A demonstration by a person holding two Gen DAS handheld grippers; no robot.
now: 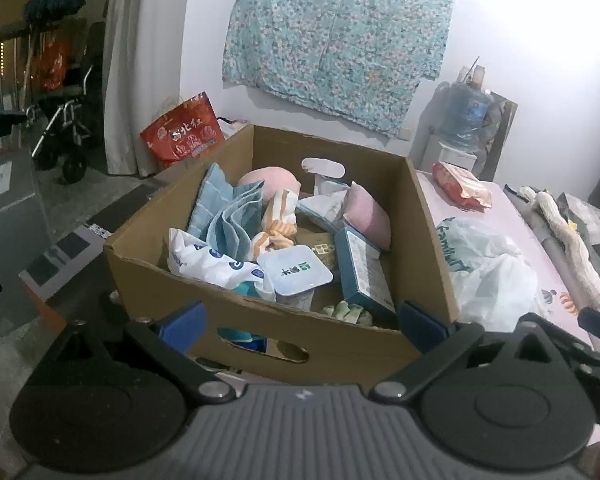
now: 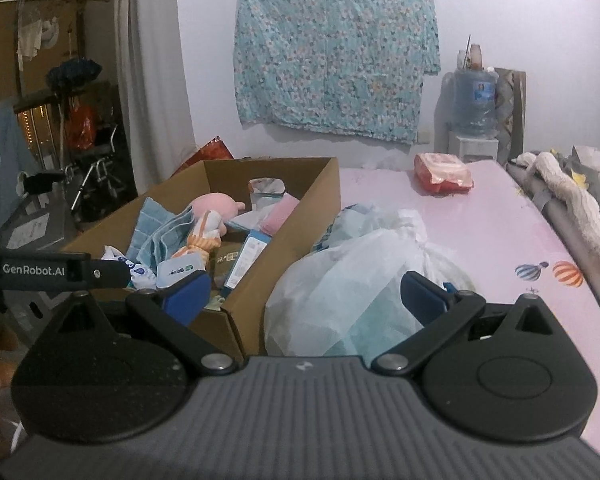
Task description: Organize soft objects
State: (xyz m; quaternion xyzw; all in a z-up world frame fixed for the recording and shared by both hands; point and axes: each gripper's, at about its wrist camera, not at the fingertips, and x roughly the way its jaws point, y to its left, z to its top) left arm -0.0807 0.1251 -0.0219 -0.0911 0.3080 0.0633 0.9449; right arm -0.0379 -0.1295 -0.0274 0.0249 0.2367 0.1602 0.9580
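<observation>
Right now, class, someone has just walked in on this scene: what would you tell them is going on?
A person holds two grippers over a pink table. The left gripper is open at the near wall of a cardboard box full of soft things: blue towels, a pink plush, small packets. The right gripper is open over a white plastic bag beside the box. Neither holds anything.

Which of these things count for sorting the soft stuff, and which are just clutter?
For the job:
cardboard box
blue towel
pink plush
pink cushion
white plastic bag

Lying about:
red snack pack
water jug
floral cloth on wall
</observation>
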